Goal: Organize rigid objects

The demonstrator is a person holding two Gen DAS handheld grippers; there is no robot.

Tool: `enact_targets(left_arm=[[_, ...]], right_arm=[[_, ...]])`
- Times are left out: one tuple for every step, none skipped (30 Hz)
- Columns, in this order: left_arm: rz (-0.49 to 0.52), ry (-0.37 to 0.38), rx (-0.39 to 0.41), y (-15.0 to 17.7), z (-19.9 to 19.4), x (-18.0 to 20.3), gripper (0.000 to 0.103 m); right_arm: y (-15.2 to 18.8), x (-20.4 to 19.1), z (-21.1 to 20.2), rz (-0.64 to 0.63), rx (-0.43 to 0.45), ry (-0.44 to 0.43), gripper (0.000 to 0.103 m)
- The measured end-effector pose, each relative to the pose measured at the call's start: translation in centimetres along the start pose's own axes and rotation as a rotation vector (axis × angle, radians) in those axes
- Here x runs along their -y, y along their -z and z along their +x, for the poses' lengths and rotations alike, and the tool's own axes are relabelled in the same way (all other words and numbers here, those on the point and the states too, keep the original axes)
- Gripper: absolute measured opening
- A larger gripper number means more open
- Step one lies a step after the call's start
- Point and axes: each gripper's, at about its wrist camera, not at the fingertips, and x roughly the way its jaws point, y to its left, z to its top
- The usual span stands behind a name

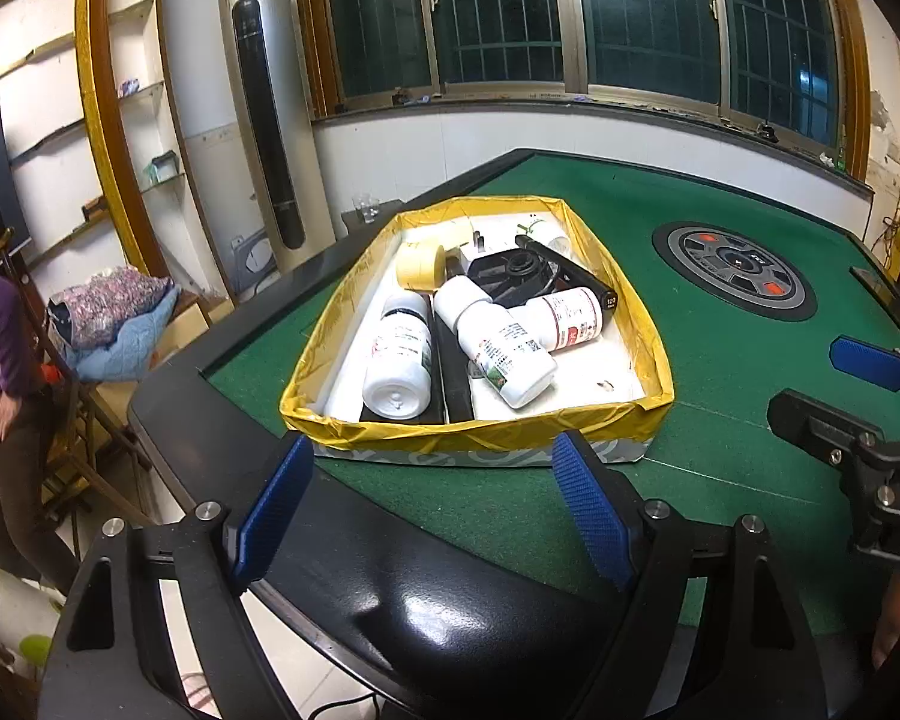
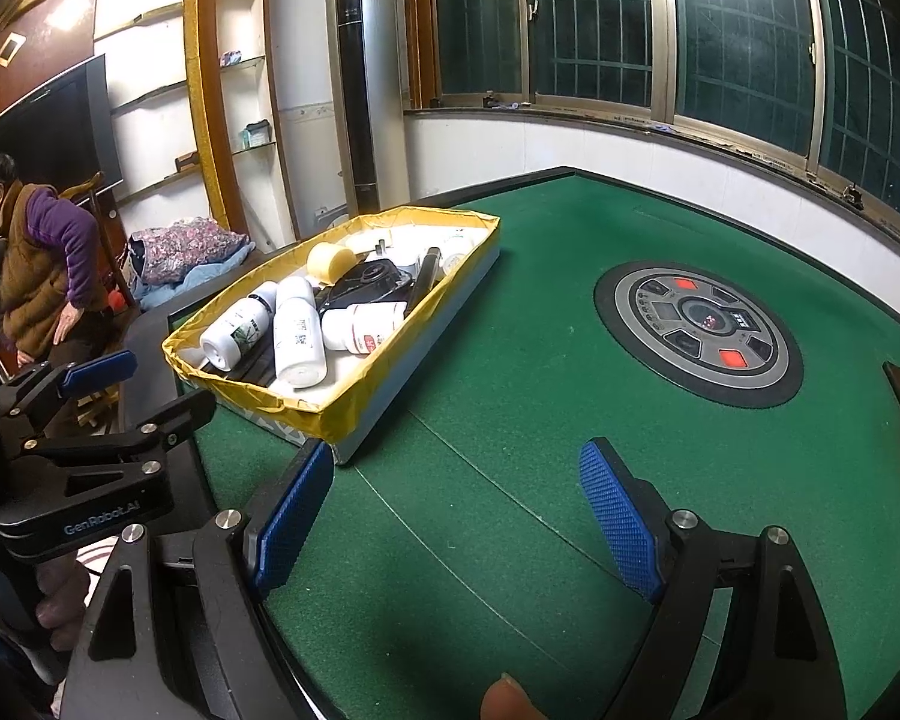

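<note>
box [image 1: 654, 348]: yellow-taped rim, smooth white plastic bottles [image 1: 399, 357] | felt table [image 2: 510, 372] | both hand-held grippers: agape, empty

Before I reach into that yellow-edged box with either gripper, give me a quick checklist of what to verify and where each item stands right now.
1. Left gripper jaws open and empty: ok.
2. Right gripper jaws open and empty: ok; it hovers over bare green felt.
3. Box flat on the table: ok, near the table's corner, directly ahead of the left gripper.
4. Bottles easy to grab singly: not ok; the three white bottles lie on their sides, the middle one leaning on its neighbours.
5. Black device free to lift: cannot tell; bottles crowd against it.
6. Tape roll reachable: ok, nothing lies on it.
</note>
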Motion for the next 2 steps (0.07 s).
enact_targets(left_arm=[[0.003,0.003,0.003,0.03,-0.08,0.02,0.083],[0.007,0.011,0.007,0.0,-0.15,0.11,0.083]], right_arm=[[0.0,0.01,-0.03,0.001,0.001,0.001,0.081],[-0.01,0.04,-0.04,0.001,0.001,0.003,0.081]])
